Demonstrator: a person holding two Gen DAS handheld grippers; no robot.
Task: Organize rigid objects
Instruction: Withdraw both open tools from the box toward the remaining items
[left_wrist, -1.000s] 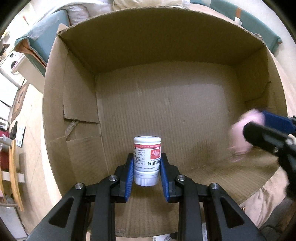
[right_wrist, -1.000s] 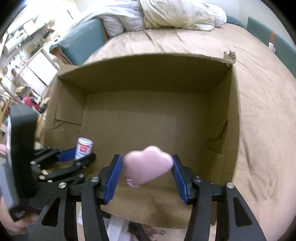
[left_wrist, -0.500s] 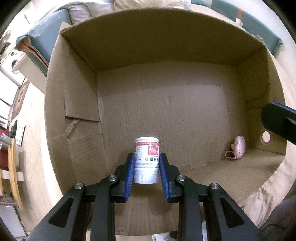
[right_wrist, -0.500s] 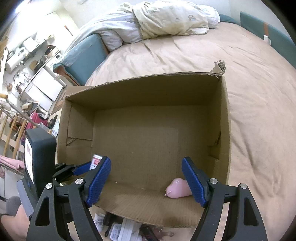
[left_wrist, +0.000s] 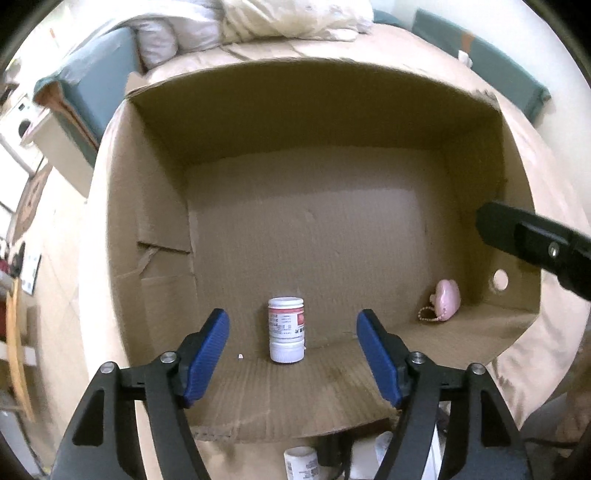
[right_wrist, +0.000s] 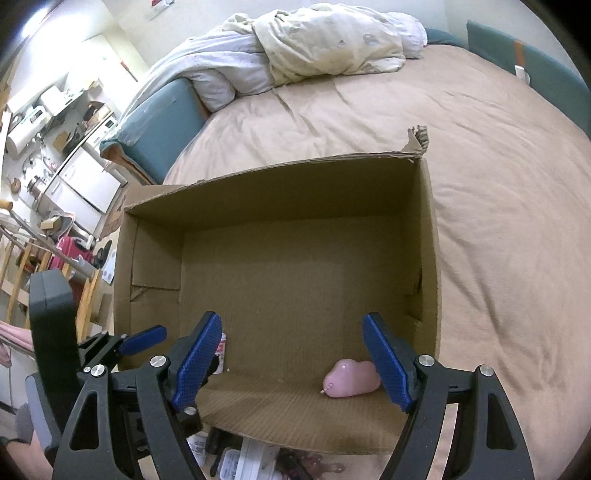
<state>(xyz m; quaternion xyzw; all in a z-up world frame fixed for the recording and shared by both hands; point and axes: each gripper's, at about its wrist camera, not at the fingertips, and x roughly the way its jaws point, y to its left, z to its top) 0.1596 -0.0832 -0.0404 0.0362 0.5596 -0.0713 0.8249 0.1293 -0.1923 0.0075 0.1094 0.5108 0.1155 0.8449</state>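
A white pill bottle (left_wrist: 286, 329) with a red label stands upright on the floor of the cardboard box (left_wrist: 314, 229), near its front edge. My left gripper (left_wrist: 293, 356) hangs above it, jaws opening, pads clear of the bottle on both sides. A pink heart-shaped charm (left_wrist: 446, 300) with a bead chain lies in the box's front right corner. In the right wrist view the pink charm (right_wrist: 351, 378) lies on the box (right_wrist: 295, 266) floor below my right gripper (right_wrist: 295, 363), which is open and holds nothing. The bottle (right_wrist: 221, 350) peeks out behind its left finger.
The box sits on a bed with a tan sheet (right_wrist: 498, 184) and a crumpled duvet (right_wrist: 314, 48) at the far end. Small bottles and packets (right_wrist: 236, 458) lie on the floor in front of the box. Furniture and clutter (right_wrist: 48, 155) stand at the left.
The left gripper let go of the pill bottle, which now stands free in the box. The right gripper released the pink charm, which dropped to the front right corner, and both grippers drew back.
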